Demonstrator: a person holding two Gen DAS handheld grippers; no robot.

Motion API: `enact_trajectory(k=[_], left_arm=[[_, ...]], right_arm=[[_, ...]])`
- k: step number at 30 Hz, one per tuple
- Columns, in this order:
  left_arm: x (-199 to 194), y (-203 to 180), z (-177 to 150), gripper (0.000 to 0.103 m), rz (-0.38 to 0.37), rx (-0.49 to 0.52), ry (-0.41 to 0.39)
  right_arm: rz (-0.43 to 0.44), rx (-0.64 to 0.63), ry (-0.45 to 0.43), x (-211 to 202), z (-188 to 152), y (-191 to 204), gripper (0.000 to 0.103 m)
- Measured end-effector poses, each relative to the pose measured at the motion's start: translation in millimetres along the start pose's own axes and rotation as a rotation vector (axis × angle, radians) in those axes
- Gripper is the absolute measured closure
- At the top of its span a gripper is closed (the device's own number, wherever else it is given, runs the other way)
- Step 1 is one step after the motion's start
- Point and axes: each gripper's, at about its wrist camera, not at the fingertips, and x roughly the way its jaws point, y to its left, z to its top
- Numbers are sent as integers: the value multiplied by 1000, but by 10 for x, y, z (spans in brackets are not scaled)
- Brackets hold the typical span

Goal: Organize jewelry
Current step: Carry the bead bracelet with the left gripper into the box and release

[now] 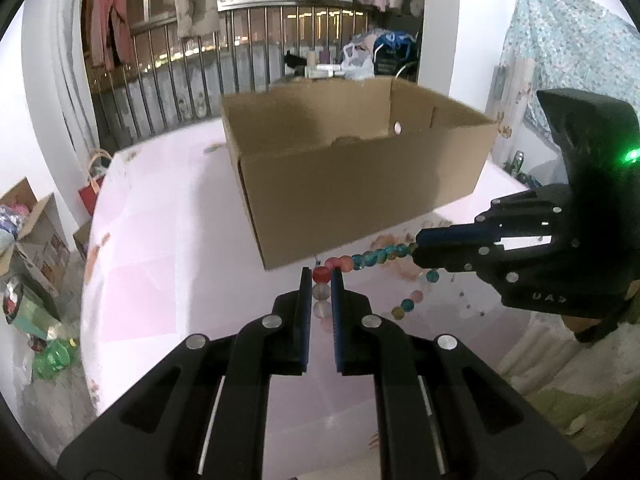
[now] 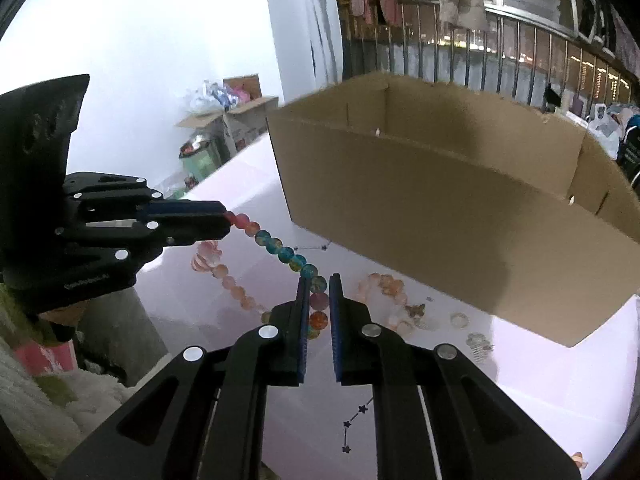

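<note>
Two claws pinch one bead string [image 1: 374, 258]: left claw [image 1: 321, 276] and right claw [image 2: 319, 286], cardboard box [image 1: 352, 176] at twelve o'clock on the pink worktop [image 1: 168, 280].

Bead strand [image 1: 376, 258] | red, pink, teal, multicolour glass beads | stretched taut above counter [image 1: 168, 264] | before open cardboard box [image 1: 352, 176]

A lived-in home: washed clothes [image 1: 112, 20] are hanging along a barred metal balcony railing [image 1: 192, 76], open cardboard boxes [image 1: 36, 236] cluttering the floor.
</note>
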Motion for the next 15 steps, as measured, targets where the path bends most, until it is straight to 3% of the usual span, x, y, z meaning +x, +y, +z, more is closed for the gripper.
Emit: enact_trajectory(k=[8, 15], left_arm=[[-379, -82, 405, 95, 1, 33, -120], [-536, -15, 1064, 95, -13, 45, -231]], right_arm=[[-21, -28, -117, -390, 256, 14, 93], [-14, -41, -201, -624, 868, -184, 93]])
